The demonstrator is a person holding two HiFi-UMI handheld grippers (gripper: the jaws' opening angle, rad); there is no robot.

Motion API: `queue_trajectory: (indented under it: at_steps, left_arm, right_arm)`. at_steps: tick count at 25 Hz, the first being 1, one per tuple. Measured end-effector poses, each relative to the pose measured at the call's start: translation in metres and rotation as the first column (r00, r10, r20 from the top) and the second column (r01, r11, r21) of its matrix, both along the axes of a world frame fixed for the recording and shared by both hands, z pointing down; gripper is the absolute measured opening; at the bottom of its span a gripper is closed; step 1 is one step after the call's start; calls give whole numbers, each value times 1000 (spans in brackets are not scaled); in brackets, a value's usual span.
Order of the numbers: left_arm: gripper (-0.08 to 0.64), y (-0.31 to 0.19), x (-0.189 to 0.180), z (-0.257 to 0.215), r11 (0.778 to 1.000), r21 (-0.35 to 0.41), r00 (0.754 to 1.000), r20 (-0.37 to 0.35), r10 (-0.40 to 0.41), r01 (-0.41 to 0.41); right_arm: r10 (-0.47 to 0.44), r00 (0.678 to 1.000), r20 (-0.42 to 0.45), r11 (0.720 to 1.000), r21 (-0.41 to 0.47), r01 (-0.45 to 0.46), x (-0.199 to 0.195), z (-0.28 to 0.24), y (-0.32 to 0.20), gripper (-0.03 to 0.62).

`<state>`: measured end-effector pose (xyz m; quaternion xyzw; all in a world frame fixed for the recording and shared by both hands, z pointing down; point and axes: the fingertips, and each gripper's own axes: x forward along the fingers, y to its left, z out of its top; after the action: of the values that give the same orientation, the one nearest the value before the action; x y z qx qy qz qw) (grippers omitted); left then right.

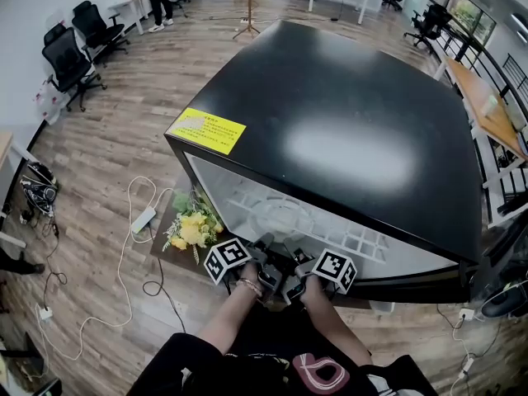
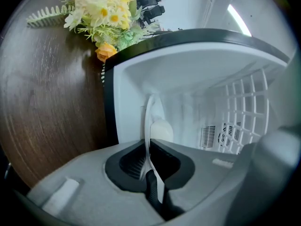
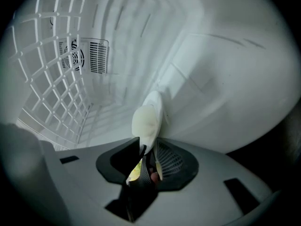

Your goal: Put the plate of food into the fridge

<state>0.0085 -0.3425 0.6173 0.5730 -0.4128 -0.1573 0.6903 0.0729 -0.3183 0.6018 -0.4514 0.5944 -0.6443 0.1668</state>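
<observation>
The white plate (image 2: pixel 151 121) shows edge-on, with a pale round piece of food (image 2: pixel 162 130) on it, inside the fridge's white compartment (image 2: pixel 188 79). My left gripper (image 2: pixel 149 161) is shut on the plate's near rim. In the right gripper view the same plate (image 3: pixel 156 106) and pale food (image 3: pixel 145 121) sit between the jaws of my right gripper (image 3: pixel 146 157); those jaws stand apart, with a gap beside the rim. From the head view both grippers, left (image 1: pixel 262 258) and right (image 1: pixel 301 266), are side by side at the open front of the black-topped fridge (image 1: pixel 330 114).
A white wire shelf (image 3: pixel 51 79) and a fan vent (image 3: pixel 98 56) line the fridge's back. Yellow and white flowers (image 1: pixel 194 225) lie on a dark wooden stand (image 2: pixel 42 102) left of the fridge. A power strip with cables (image 1: pixel 142 219) lies on the floor.
</observation>
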Motion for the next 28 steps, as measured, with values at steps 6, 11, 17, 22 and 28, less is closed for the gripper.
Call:
queue_trajectory:
  at_steps: [6,11,17,22,28]
  left_arm:
    - [32,-1,1,-2,999,31,999,44,14,-15]
    - [97,-3,5,-11,997,69,993,116,24,-33]
    - [206,-3,13,-25,990,116,982,180,57,-79]
    - [226,4,9,-24,989,100,969,234,82,-108]
    - [230,16,9,-25,989,102,970,229,81,-107]
  right_arm:
    - [4,998,55,1000,20,-5,-1,-6,7,120]
    - [32,993,111,999,25,-35,4,-7,15,123]
    - [51,987,155,998,33,-57,10,-13,21,123]
    - [61,985,162,997,39,-68,15,-13,25,123]
    - [45,986,159,997,59,-55,16,-17,30,123]
